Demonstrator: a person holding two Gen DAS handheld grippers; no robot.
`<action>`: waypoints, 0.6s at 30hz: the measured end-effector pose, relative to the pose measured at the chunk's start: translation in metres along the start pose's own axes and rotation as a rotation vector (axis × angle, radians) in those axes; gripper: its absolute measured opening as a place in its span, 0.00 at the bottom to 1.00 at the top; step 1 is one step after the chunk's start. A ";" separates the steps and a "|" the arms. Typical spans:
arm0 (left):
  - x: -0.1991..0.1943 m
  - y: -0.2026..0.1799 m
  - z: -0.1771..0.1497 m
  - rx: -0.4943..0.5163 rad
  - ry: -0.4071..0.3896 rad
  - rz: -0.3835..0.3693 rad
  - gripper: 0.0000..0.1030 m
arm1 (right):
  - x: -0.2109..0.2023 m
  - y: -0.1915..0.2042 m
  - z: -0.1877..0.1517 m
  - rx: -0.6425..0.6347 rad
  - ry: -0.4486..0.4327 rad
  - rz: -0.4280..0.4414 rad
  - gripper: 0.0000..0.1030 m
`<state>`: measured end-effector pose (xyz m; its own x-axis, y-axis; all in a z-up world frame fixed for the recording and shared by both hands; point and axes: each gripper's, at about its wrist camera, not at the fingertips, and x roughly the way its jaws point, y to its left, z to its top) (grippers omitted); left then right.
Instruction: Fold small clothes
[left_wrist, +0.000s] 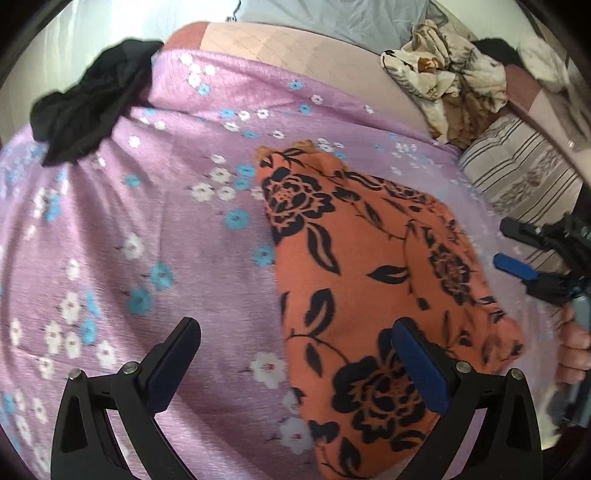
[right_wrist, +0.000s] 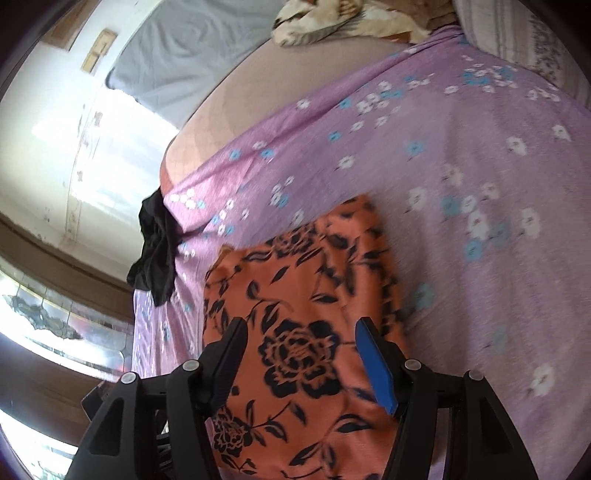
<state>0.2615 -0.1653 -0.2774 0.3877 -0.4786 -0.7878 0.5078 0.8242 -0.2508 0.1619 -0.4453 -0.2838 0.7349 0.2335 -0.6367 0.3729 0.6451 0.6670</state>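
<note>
Left wrist view: the left claw (left_wrist: 295, 354) hangs released above the lilac floral bedspread (left_wrist: 147, 221), its right finger over the near end of the orange floral garment (left_wrist: 369, 266), which lies flat with its long axis running away from the claw. Right wrist view: the right claw (right_wrist: 301, 350), also released and holding nothing, straddles the same garment's near end from directly above, making it the better-placed claw. A black garment (right_wrist: 155, 243) lies well apart at the bed's edge.
</note>
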 end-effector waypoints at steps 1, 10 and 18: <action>0.001 0.003 0.001 -0.019 0.010 -0.027 1.00 | -0.003 -0.006 0.002 0.013 -0.006 -0.003 0.64; 0.020 0.022 0.002 -0.156 0.122 -0.179 1.00 | 0.002 -0.053 0.013 0.098 0.046 -0.050 0.65; 0.028 0.009 0.001 -0.130 0.141 -0.232 1.00 | 0.046 -0.065 0.011 0.089 0.138 0.004 0.76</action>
<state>0.2779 -0.1722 -0.3009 0.1573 -0.6196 -0.7690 0.4639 0.7338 -0.4964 0.1777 -0.4840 -0.3521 0.6543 0.3376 -0.6767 0.4229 0.5786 0.6975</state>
